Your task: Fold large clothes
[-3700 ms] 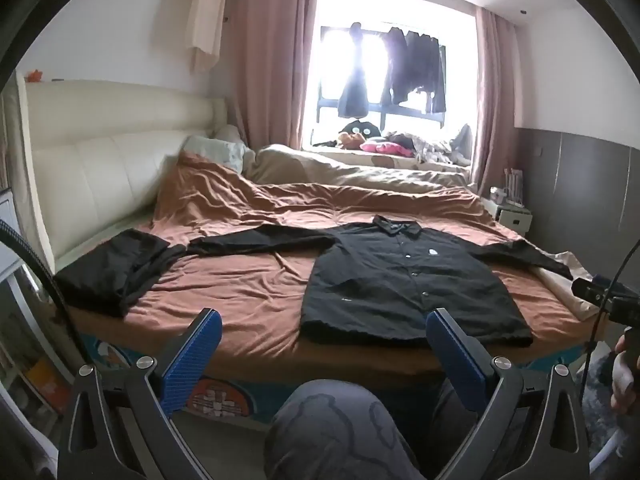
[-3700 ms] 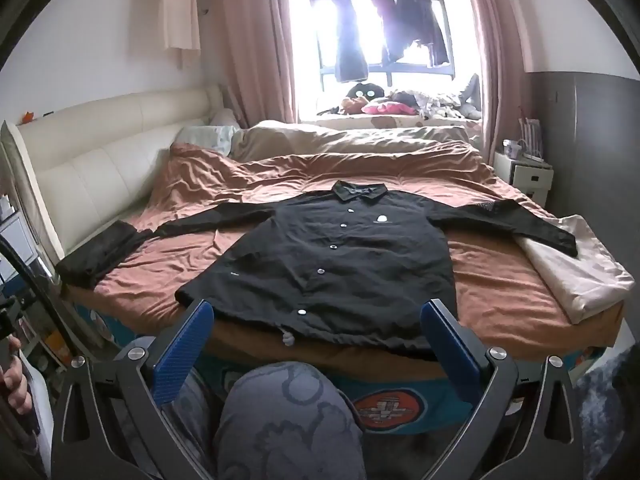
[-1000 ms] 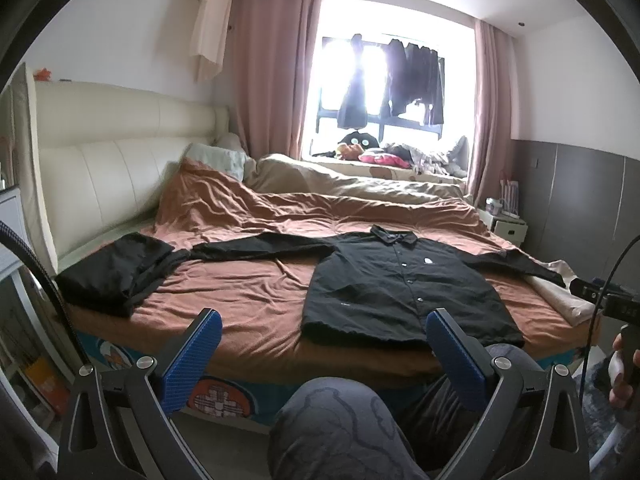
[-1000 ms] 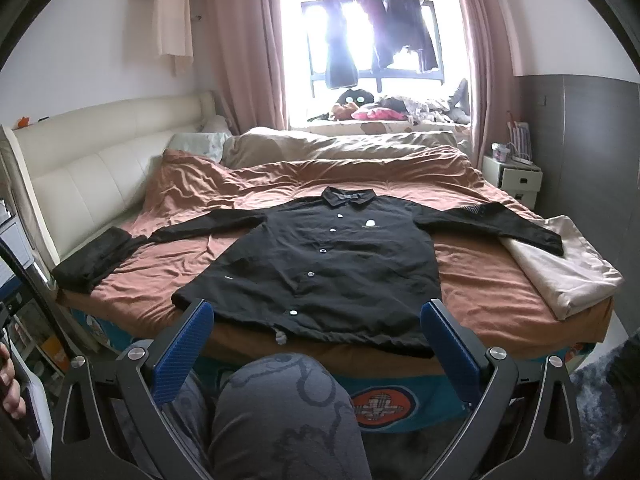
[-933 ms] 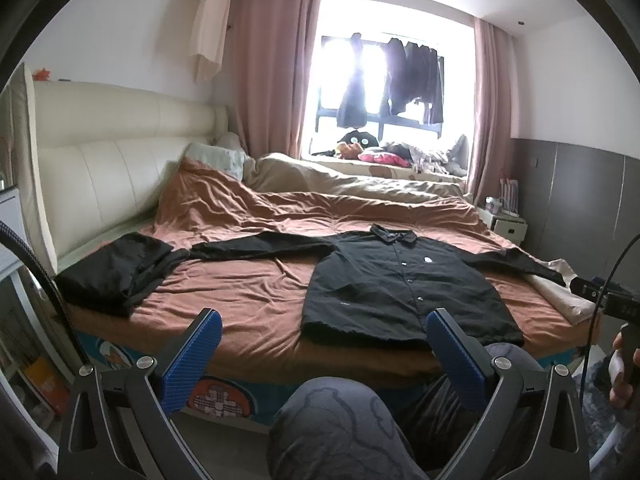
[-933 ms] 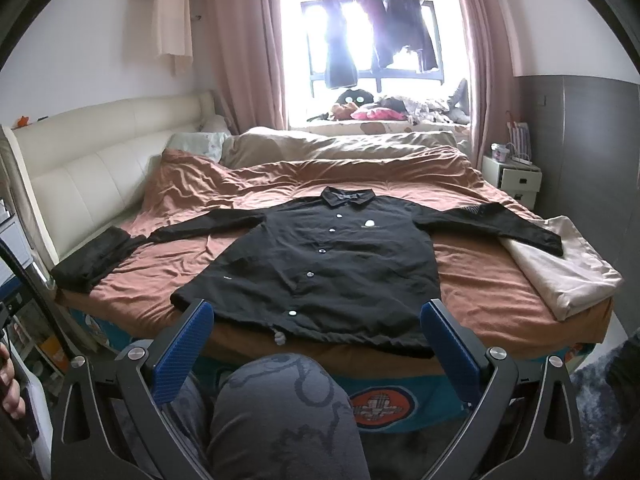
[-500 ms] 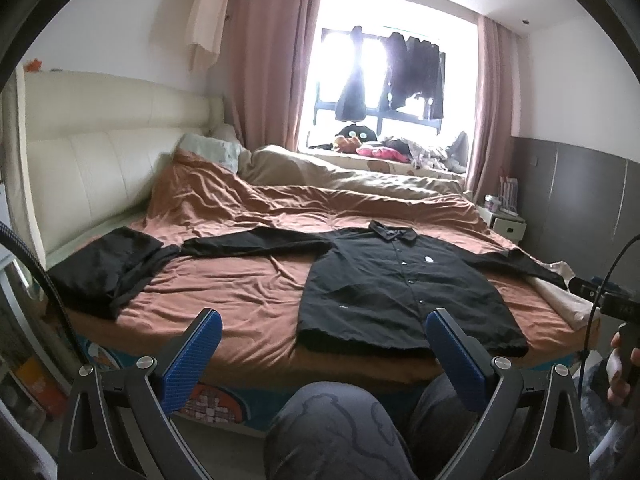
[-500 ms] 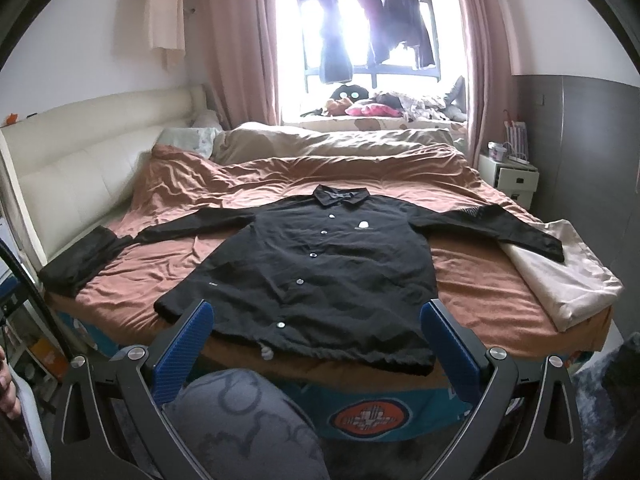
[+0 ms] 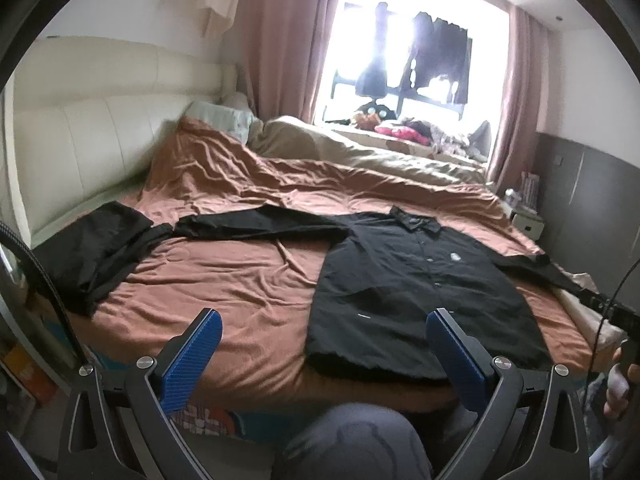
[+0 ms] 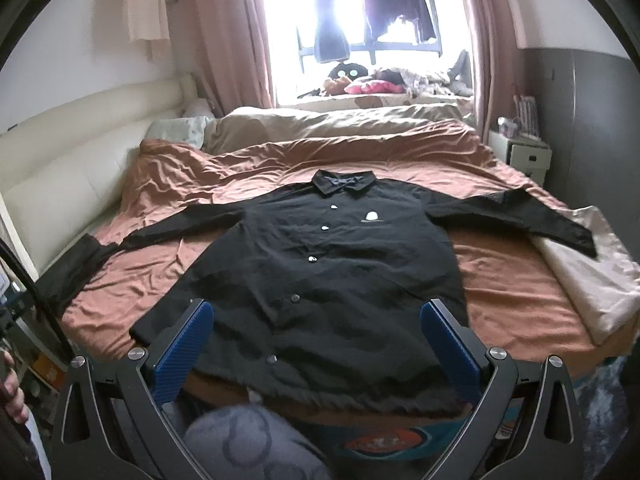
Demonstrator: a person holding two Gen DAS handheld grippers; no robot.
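Note:
A black long-sleeved button shirt (image 9: 416,280) (image 10: 320,264) lies flat and face up on the brown bedspread (image 9: 240,272) (image 10: 512,280), collar toward the window, both sleeves spread sideways, hem at the near bed edge. My left gripper (image 9: 324,344) is open and empty, held above the near bed edge left of the shirt's hem. In the right wrist view my right gripper (image 10: 316,336) is open and empty, hovering over the shirt's lower half. A person's knee (image 9: 352,440) (image 10: 256,440) shows at the bottom of both views.
A second dark garment (image 9: 96,248) lies bunched at the bed's left edge, touching the left sleeve end. A folded cream blanket (image 10: 592,272) sits under the right sleeve. A cream headboard (image 9: 100,120) is left, a nightstand (image 10: 524,152) right. A hand (image 9: 620,380) holds the other gripper.
Both grippers have moved forward toward the bed, so the shirt looks larger. The right gripper now hangs over the shirt's hem. Both stay open.

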